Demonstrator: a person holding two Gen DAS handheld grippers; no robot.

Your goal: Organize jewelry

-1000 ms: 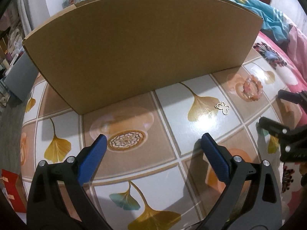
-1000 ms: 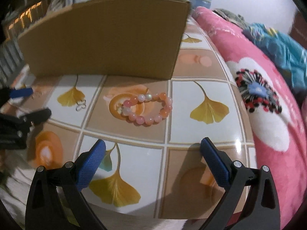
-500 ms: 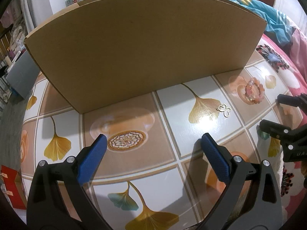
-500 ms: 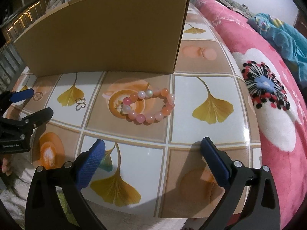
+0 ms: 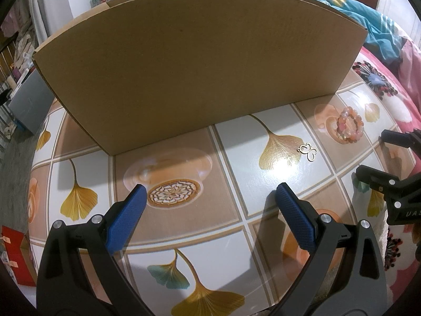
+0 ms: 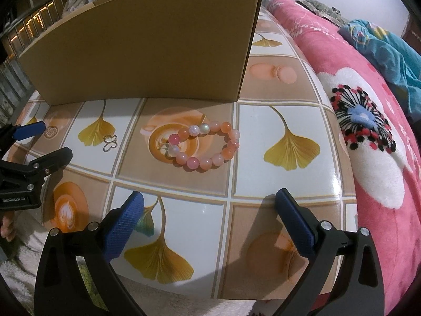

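Note:
A pink and orange bead bracelet [image 6: 208, 146] lies flat on the patterned tabletop [image 6: 276, 184], ahead of my right gripper [image 6: 209, 197], which is open and empty. The same bracelet [image 5: 351, 127] appears far right in the left wrist view. A small gold butterfly charm [image 5: 307, 152] rests on a white tile, ahead and right of my left gripper [image 5: 210, 189], also open and empty. The charm [image 6: 110, 142] shows left of the bracelet in the right wrist view. A tall cardboard box [image 5: 194, 65] stands behind both pieces.
A pink floral blanket [image 6: 368, 121] borders the table on the right, with teal cloth [image 6: 389, 50] beyond. The cardboard box [image 6: 142, 52] blocks the far side. A red box [image 5: 15, 255] lies off the table's left edge. White fluffy fabric [image 6: 23, 258] sits below the near edge.
Both grippers have eased slightly closer to the table and jewelry. The bracelet and charm have not moved. Both jaws stay open.

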